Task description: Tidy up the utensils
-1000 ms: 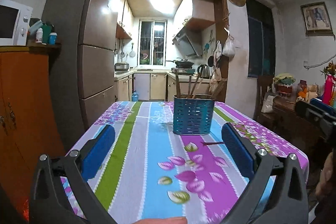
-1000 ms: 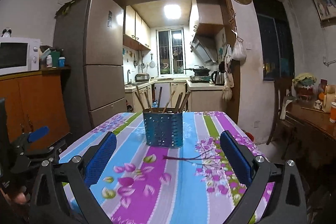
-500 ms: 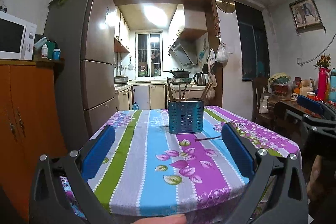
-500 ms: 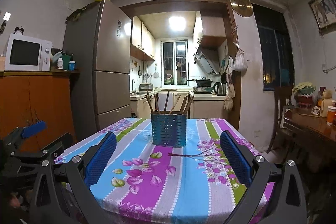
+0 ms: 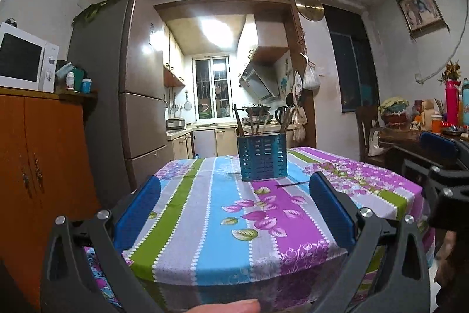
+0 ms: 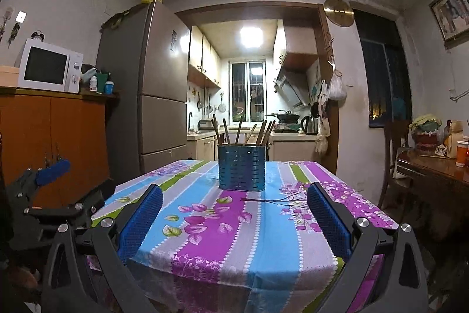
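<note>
Jaws of both grippers spread (empty), chopstick (image 6: 265, 200) lying well beyond them.

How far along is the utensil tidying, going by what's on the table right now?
Nearly done, it seems. Several brown wooden chopsticks already stand in the blue perforated metal holder. Nothing is in hand: the left gripper and right gripper are both open and empty, at the near edge of the table. What looks left is one thin dark stick lying on the floral striped tablecloth just in front of the holder.
</note>
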Available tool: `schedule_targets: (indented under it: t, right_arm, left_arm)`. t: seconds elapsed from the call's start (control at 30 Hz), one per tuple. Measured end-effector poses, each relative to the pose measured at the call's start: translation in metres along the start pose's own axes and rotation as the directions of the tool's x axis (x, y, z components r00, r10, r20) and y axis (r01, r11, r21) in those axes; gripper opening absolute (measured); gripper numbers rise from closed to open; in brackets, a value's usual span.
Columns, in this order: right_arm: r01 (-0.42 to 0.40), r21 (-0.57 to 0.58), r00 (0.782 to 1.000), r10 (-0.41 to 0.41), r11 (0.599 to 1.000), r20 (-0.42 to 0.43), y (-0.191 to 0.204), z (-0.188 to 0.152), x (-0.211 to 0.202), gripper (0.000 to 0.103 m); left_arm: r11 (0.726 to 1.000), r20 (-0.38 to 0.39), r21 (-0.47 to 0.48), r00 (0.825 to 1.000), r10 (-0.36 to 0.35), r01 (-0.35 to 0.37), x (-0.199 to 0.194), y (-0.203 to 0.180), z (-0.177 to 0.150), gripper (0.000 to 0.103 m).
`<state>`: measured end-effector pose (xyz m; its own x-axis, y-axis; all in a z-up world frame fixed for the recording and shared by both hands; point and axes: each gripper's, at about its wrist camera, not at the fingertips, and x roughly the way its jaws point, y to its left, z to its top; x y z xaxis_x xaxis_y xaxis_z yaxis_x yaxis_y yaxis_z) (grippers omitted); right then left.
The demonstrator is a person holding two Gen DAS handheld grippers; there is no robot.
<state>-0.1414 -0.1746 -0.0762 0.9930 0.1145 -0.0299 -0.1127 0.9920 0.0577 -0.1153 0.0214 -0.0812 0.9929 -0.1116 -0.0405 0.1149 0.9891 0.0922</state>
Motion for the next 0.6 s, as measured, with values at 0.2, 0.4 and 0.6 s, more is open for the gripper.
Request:
schedule_targets:
  t: [0.2, 0.4, 0.6]
  right_arm:
    - [0.015, 0.003, 1.0, -0.015, 1.0, -0.01, -0.002, -0.012, 0.006, 0.098]
    - [0.001, 0.013, 0.999, 0.0, 1.0, -0.038, -0.002, -0.02, 0.01, 0.098]
    - [0.015, 0.013, 0.999, -0.015, 1.0, -0.04, -0.004, -0.025, 0.007, 0.098]
  left_arm:
    - [1.0, -0.014, 0.0, 1.0, 0.004, -0.004, 0.007, -0.001, -0.007, 0.098]
    - [1.0, -0.034, -0.011, 0.999, 0.003, -0.003, 0.009, 0.001, -0.012, 0.098]
    - [1.0, -0.047, -0.011, 0.999, -0.007, 0.006, 0.009, -0.003, -0.017, 0.098]
